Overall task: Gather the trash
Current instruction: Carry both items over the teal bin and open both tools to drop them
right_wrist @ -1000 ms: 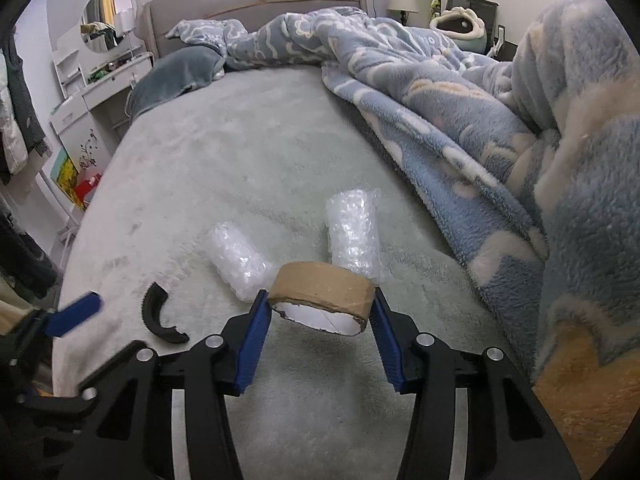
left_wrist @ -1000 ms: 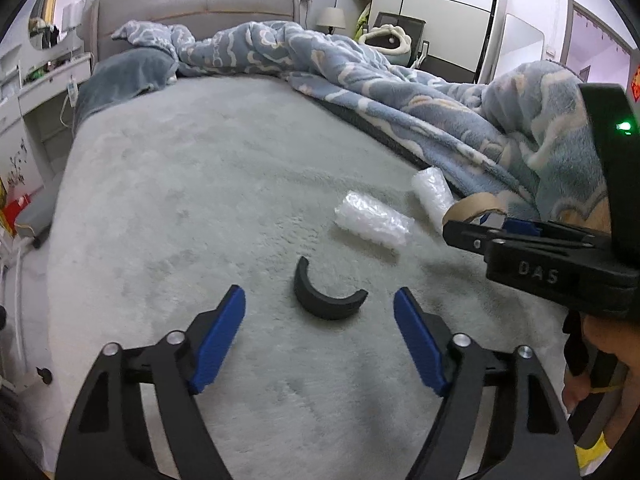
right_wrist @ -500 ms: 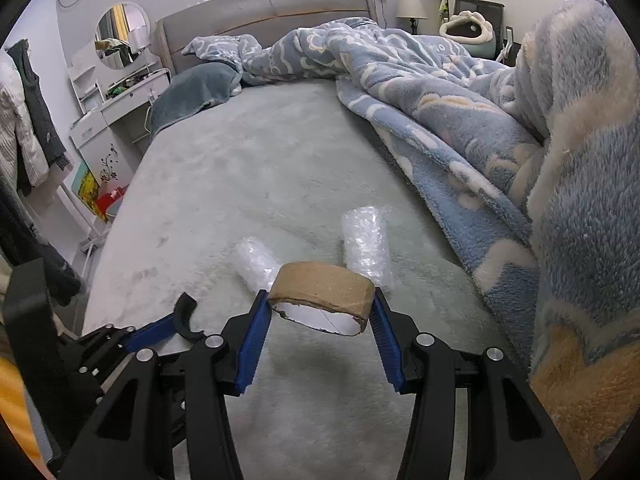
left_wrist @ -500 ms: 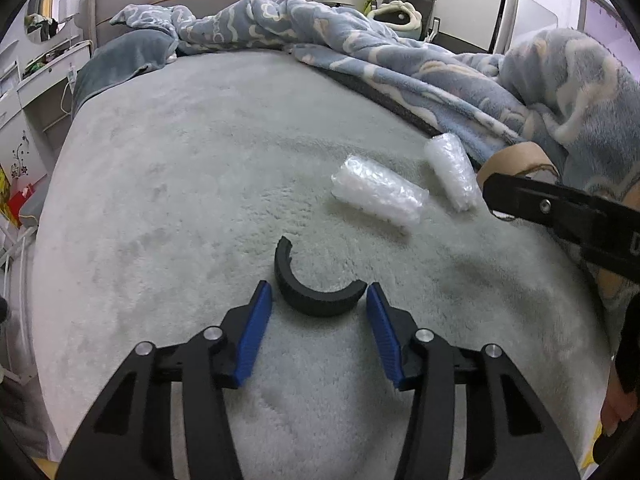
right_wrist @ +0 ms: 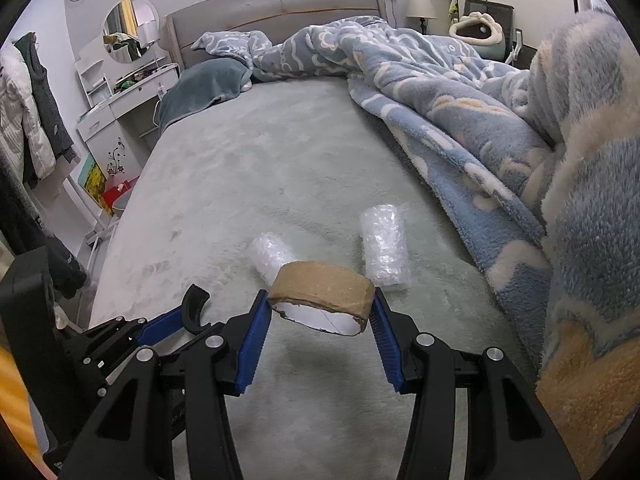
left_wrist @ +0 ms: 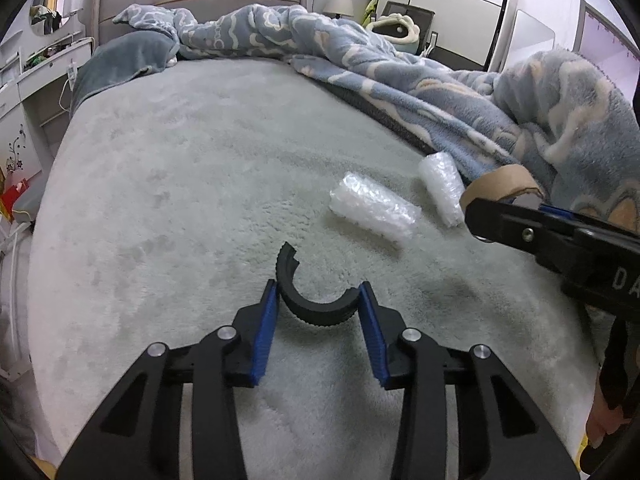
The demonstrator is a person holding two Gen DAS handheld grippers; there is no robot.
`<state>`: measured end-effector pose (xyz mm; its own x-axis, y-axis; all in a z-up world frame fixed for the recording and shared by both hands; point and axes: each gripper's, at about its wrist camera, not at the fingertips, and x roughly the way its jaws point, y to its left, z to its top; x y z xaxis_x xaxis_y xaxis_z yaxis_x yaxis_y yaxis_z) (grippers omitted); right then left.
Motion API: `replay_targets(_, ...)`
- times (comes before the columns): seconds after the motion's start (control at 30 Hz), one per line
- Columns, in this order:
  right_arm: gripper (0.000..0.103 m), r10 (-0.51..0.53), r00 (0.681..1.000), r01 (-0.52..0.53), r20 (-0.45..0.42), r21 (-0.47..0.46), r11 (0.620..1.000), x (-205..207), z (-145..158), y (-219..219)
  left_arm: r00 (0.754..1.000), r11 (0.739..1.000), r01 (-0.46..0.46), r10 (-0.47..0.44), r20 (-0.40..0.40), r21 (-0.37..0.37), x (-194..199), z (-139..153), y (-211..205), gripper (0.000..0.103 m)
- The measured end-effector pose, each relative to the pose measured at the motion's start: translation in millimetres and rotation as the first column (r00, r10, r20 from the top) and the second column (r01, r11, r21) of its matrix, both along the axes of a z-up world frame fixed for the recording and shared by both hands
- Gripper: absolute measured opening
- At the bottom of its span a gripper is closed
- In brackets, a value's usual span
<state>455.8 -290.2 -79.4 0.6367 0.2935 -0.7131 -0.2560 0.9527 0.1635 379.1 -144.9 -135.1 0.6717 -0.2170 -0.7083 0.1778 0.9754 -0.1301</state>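
Observation:
A black curved plastic piece [left_wrist: 310, 300] lies on the grey bed cover, and my left gripper [left_wrist: 319, 304] is shut on it, blue pads touching both ends. The piece also shows in the right wrist view [right_wrist: 193, 307]. My right gripper [right_wrist: 320, 316] is shut on a brown cardboard tape core [right_wrist: 323, 295], held above the bed; the core also shows in the left wrist view [left_wrist: 500, 184]. Two bubble-wrap rolls lie on the cover: one [left_wrist: 374, 210] just beyond the black piece, one [left_wrist: 442, 188] near the blanket. They also show in the right wrist view [right_wrist: 270, 256] [right_wrist: 385, 251].
A rumpled blue patterned blanket [left_wrist: 400, 80] covers the bed's right side and rises high at the right [right_wrist: 580, 200]. A grey pillow [left_wrist: 124, 64] lies by the headboard. A white dresser [right_wrist: 120, 108] and hanging coats [right_wrist: 32, 120] stand left of the bed.
My left gripper moved forward onto the black curved piece and closed from wide open to gripping its ends. My right gripper kept hold of the tape core and shifted slightly.

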Motion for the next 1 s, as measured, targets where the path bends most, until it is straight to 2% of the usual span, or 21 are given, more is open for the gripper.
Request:
replay_targets(0.2,0.051,0.032,0.999,-0.033,0.004,0.026,0.999,-10,9,14,1.000,1.000,-0.001,0.001,0.012,0.000,-15,10,17,0.042)
replay_targets(0.33,0.051,0.057,0.998,-0.057,0.007,0.048,0.997,-19,15,30,1.000,1.000,-0.018,0.018,0.019,0.023,-31,18,39,0.042)
replay_targets(0.5,0.051,0.132,0.991,-0.132,-0.004,0.036,0.991,-35,12,71,0.998,0.995,-0.055,0.054,0.018,0.078,-54,21,77,0.042)
replay_targets(0.7,0.051,0.261,0.965,-0.261,-0.003,-0.013,0.965,-52,11,125,0.992,0.988,-0.120,0.122,-0.014,0.100,-73,17,133,0.042)
replay_targets(0.8,0.051,0.311,0.950,-0.311,-0.009,-0.005,0.950,-57,11,146,0.987,0.982,-0.153,0.158,-0.038,0.113,-78,11,160,0.042)
replay_targets(1.0,0.051,0.410,0.912,-0.410,-0.028,-0.009,0.912,-69,6,198,0.967,0.971,-0.196,0.214,-0.137,0.136,-85,-12,213,0.043)
